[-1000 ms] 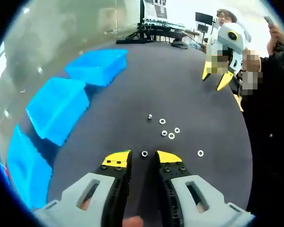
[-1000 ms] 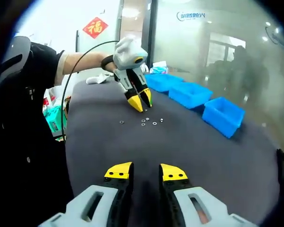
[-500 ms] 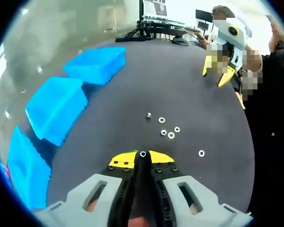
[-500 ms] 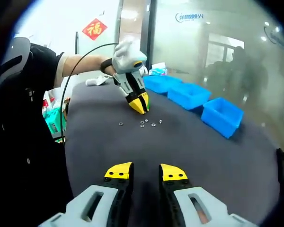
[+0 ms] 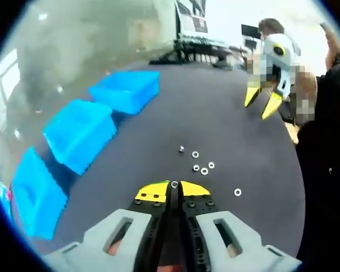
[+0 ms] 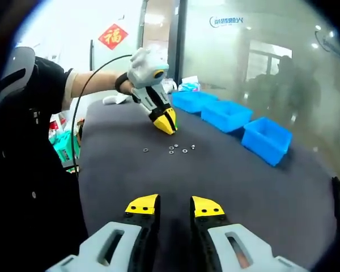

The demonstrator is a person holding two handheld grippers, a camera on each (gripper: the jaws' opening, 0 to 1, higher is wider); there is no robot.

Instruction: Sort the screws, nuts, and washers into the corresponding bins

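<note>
My left gripper (image 5: 174, 188) is shut on a small silver ring (image 5: 174, 184), a nut or a washer, pinched at its yellow tips just above the dark table (image 5: 215, 113). Several more small silver parts (image 5: 204, 171) lie in a loose group just beyond, with one washer (image 5: 237, 192) apart to the right. In the right gripper view the left gripper (image 6: 168, 128) hangs tilted over the same scattered parts (image 6: 185, 149). My right gripper (image 6: 175, 207) stands open and empty above the table's near part; from the left gripper view it (image 5: 262, 103) hovers at the far right.
Three blue bins stand in a row along one table edge (image 5: 126, 89) (image 5: 79, 133) (image 5: 34, 192), also seen as bins (image 6: 194, 100) (image 6: 229, 113) (image 6: 269, 137). A person's sleeve (image 6: 39, 79) and cable run along the table's side. A red sign (image 6: 114, 35) hangs behind.
The left gripper's jaws closed around the small silver ring and raised it a little off the table. The right gripper stayed where it was, open.
</note>
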